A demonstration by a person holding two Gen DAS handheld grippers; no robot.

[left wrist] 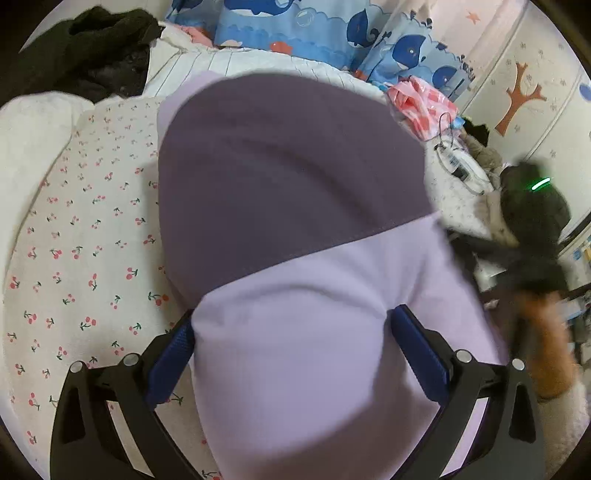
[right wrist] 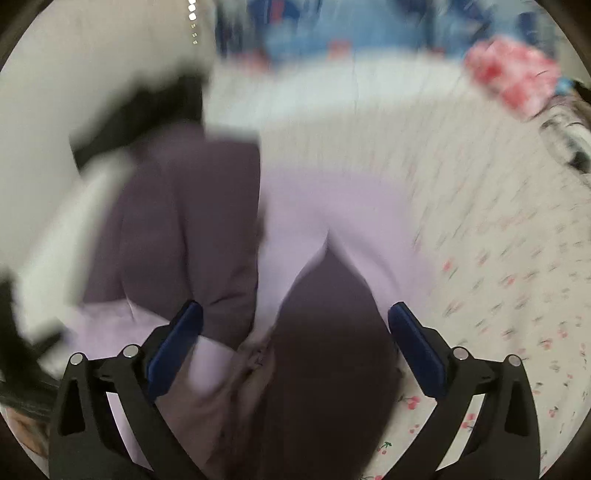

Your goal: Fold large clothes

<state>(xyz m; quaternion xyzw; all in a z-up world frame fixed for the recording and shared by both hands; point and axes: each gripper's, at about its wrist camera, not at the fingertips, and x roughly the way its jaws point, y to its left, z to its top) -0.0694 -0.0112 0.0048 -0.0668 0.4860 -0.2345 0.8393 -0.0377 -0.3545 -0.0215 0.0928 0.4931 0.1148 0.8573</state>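
Note:
A large two-tone garment, light lilac [left wrist: 314, 350] with dark purple panels [left wrist: 280, 184], lies on the cherry-print bed sheet [left wrist: 74, 258]. My left gripper [left wrist: 291, 354] is open, its blue pads standing either side of a raised lilac fold. In the right wrist view, which is motion-blurred, the garment [right wrist: 314, 332] lies bunched, dark purple and lilac. My right gripper [right wrist: 295, 347] is open above it with cloth between the pads. The right gripper [left wrist: 532, 236] also shows blurred at the right of the left wrist view.
A black garment [left wrist: 92, 48] lies at the far left. A blue whale-print quilt [left wrist: 314, 26] and a pink-white bag [left wrist: 421, 103] lie at the back. A white fluffy blanket [left wrist: 29, 147] sits at the left. A wall with tree stickers [left wrist: 521, 96] stands at the right.

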